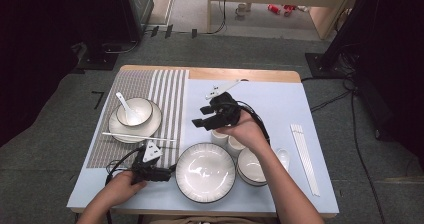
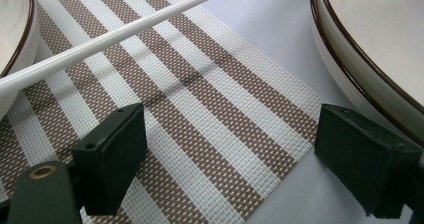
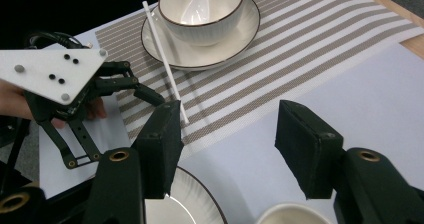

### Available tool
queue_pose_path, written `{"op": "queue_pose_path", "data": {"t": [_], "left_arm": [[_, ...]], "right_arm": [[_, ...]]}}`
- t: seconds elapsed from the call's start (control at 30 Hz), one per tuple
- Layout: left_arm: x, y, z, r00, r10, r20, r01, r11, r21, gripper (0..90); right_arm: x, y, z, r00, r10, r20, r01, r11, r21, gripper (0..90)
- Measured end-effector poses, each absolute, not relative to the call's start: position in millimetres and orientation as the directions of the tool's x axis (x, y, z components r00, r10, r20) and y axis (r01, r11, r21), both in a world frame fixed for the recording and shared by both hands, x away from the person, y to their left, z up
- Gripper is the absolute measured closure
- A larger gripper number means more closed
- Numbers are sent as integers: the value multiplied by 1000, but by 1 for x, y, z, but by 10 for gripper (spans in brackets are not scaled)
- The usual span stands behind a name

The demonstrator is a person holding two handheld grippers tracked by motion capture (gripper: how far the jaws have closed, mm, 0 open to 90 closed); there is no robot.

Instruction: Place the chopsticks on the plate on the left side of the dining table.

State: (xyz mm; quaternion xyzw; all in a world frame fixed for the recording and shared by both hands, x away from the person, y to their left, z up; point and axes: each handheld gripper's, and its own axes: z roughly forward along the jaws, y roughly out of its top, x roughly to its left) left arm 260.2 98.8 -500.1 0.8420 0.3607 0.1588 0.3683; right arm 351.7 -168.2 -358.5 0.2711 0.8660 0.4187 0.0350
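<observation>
Table setting on a pale blue worktop (image 1: 280, 99), seen from the person's side. The left tool (image 1: 172, 169) lies low at the near corner of the striped placemat (image 1: 165, 91), its jaws wide apart with nothing between them; in the left gripper view they straddle the mat's corner, one pad (image 2: 112, 156) over the stripes and the other just beside the rim of the large plate (image 2: 370, 49). The right tool (image 1: 202, 115) is held above the middle of the worktop, beyond two small white cups (image 1: 220, 136), its jaws partly open and empty (the right gripper view shows bare worktop between the pads). The nearest thing to the left tool is a single white chopstick (image 1: 135, 136), which rests across the near rim of the saucer (image 1: 117, 129) and runs out over the mat towards the large plate; the tool is near its end but apart from it. On the saucer stands a bowl (image 1: 142, 106) with a white spoon (image 1: 125, 104) inside. To the right of the large plate sits a second bowl (image 1: 250, 166), a second spoon (image 1: 283, 156) just beside it, and further chopsticks (image 1: 305, 156) lie well apart near the right edge.
</observation>
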Motion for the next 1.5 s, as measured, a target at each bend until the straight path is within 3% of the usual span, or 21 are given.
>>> {"op": "queue_pose_path", "data": {"t": [1.5], "left_arm": [[260, 99, -500, 692, 722, 6, 489, -475, 732, 136]], "right_arm": [[333, -260, -381, -775, 607, 176, 501, 421, 756, 442]]}}
